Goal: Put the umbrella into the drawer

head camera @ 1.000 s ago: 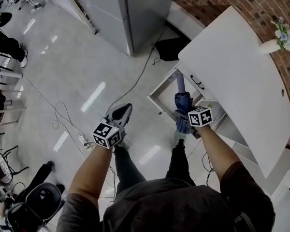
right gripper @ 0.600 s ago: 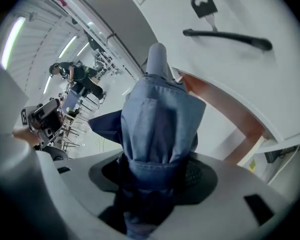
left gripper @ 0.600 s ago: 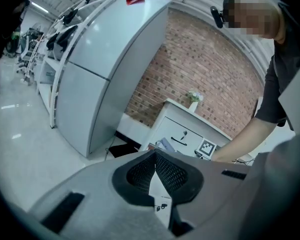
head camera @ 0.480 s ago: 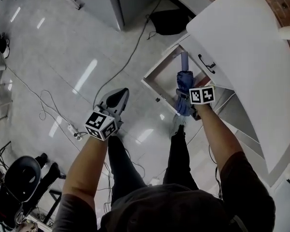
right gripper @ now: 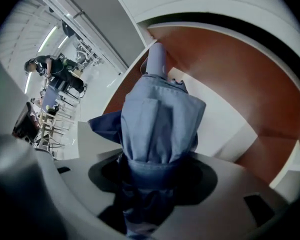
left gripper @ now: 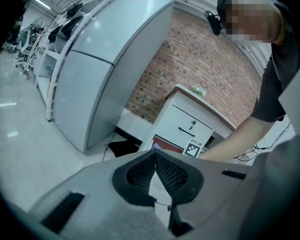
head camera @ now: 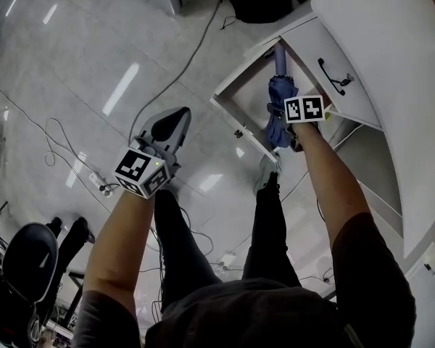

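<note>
drawer point(head camera: 235, 118) open, upper centre of head view. folded umbrella point(head camera: 279, 111) slants over it, far end inside the frame, not yet laid down. your right gripper point(right gripper: 157, 178) is clamped on the cloth; too steep and the end may jam on the rim. left gripper point(left gripper: 154, 156) closed, empty.

Left gripper point(left gripper: 155, 154), its 2 jaws meeting at the tips, nothing between, pointing toward white cabinet point(left gripper: 186, 127) and grey refrigerator point(left gripper: 107, 71).
</note>
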{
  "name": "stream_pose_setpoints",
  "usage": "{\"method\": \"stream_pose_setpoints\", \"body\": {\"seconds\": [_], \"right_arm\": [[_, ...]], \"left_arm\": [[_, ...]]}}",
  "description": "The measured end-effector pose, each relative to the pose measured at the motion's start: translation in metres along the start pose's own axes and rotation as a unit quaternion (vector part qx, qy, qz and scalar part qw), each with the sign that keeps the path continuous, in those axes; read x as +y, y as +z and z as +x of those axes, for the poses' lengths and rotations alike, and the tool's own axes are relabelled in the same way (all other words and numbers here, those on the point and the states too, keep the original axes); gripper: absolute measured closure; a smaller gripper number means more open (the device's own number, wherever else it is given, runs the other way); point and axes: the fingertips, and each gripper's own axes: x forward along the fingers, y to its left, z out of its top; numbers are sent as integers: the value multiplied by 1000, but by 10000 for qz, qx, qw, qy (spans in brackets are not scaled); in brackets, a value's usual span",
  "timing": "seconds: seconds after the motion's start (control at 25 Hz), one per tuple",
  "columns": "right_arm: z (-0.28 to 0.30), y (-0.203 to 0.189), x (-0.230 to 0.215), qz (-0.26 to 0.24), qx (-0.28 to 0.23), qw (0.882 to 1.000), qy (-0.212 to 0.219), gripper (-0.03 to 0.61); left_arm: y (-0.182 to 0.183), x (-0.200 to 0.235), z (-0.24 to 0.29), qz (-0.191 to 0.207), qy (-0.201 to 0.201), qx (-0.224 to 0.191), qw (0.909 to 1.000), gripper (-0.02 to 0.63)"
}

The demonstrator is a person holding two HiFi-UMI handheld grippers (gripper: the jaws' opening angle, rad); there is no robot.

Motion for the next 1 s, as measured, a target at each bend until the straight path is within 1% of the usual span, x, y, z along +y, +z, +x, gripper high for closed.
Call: {"method": "stream_pose_setpoints", "body": {"seconds": [0.16,0.32,0.56,0.72,0.76,0.84,1.0], "right_arm": [[19,11,-12,176,11,9997,-181,328],[37,4,-20,187,112,9991,-350,327],[55,-6,-24,276,150,9978,-579,317],[61,-6,-37,299,92,9967,-750,286],[60,-4,-38,315,61,9965,-768,250],[54,-1,-37,350,-12,9964,-769,225],[35,3,-32,364,-180,9965,-733,215]], "left_arm": [[-12,8,6,-41,-22,45,10000,614],[-26,10,7,-51,-45,81,9999,614],[-36,18,7,-108,-71,155,9998,614],[-43,20,11,-130,-62,230,9996,614],[-43,20,10,-122,-75,236,9996,614],[-40,19,9,-103,-94,231,9996,614],[-29,13,6,-112,-97,207,9997,614]]}}
